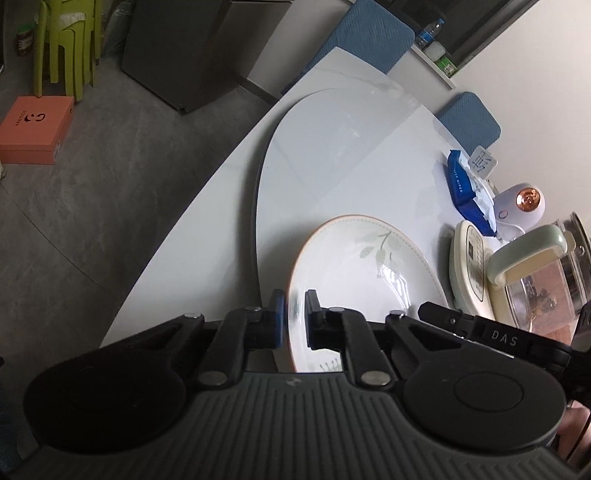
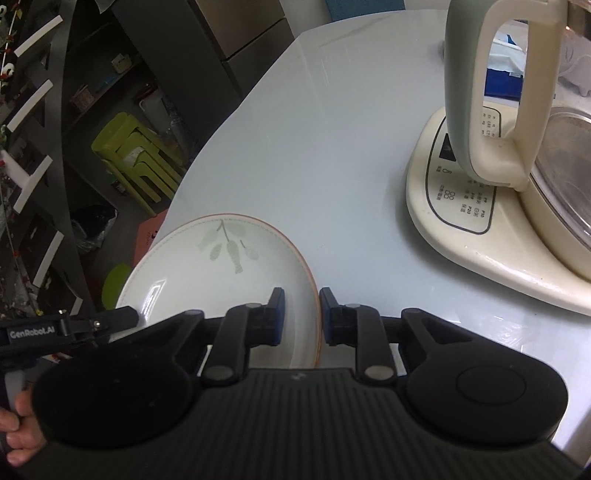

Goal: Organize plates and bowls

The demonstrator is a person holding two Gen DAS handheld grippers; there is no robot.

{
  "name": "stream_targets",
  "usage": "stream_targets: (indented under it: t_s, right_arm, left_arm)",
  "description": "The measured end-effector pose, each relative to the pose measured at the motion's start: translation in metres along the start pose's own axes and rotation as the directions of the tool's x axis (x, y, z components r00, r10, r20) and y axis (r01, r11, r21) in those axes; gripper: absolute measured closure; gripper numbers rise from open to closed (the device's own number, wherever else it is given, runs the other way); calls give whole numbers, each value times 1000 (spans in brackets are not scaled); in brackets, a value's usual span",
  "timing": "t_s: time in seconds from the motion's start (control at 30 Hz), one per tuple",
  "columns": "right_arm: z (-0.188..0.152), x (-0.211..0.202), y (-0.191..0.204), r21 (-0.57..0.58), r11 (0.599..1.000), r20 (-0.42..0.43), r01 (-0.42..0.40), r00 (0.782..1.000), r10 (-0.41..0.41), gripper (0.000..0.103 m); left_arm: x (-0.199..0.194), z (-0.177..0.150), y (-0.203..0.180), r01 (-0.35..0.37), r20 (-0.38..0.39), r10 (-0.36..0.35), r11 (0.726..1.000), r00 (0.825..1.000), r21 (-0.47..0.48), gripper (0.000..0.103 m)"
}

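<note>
A white plate (image 1: 365, 273) with an orange rim and a green leaf print is held between both grippers above the white table (image 1: 332, 147). My left gripper (image 1: 294, 317) is shut on the plate's left rim, one finger on each side of it. My right gripper (image 2: 300, 314) is shut on the plate's right rim (image 2: 314, 295); the plate (image 2: 221, 266) fills the lower left of the right wrist view. The tip of the right gripper shows at the right in the left wrist view (image 1: 480, 328), and the left gripper shows at the left in the right wrist view (image 2: 74, 325).
An electric kettle (image 2: 498, 110) on a cream base (image 2: 461, 221) stands close on the right. A blue wipes pack (image 1: 465, 184) and a small white device (image 1: 521, 206) lie beyond it. Blue chairs (image 1: 369, 33) stand behind the table; green stools (image 1: 62, 40) and an orange box (image 1: 33, 129) are on the floor.
</note>
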State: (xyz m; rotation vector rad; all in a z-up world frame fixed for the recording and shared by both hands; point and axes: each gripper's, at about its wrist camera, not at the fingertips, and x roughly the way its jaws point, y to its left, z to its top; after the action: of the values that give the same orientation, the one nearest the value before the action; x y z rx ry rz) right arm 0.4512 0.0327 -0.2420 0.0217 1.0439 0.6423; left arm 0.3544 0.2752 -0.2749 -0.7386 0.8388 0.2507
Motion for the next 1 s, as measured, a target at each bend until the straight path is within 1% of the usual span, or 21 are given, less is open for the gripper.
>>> stream_targets:
  t_s: [0.13,0.43,0.57,0.67,0.87,1.0]
  right_arm:
    - [1,4,-10,48,998,-11,-43,999,43,84]
    - [2,-2,-18,35,992,-29,-122,992,123,84]
    - [1,-10,-21,35,990,-24,-135,990,136,84]
    - [0,-17,-23,45,989,-12,-142,990,143,84]
    - [-1,-37,-27,67,986,12,-153,988,152,84]
    - [0,-52,-28,71,985,32,-157,987,155,84]
  left_arm:
    - [3,1,2,10,-6,-10,1000,1000,3,91]
    - [1,2,2,3,-19,-3,1000,1000,15,91]
    - [-2,6,3,36,-34,-36,999,999,3,91]
    - [-8,8,-2,42,-32,-41,999,999,29,91]
    - [-23,12,-11,68,-28,-66,996,997,49,91]
    - [-38,16,-18,100,-31,-98,993,995,63,91]
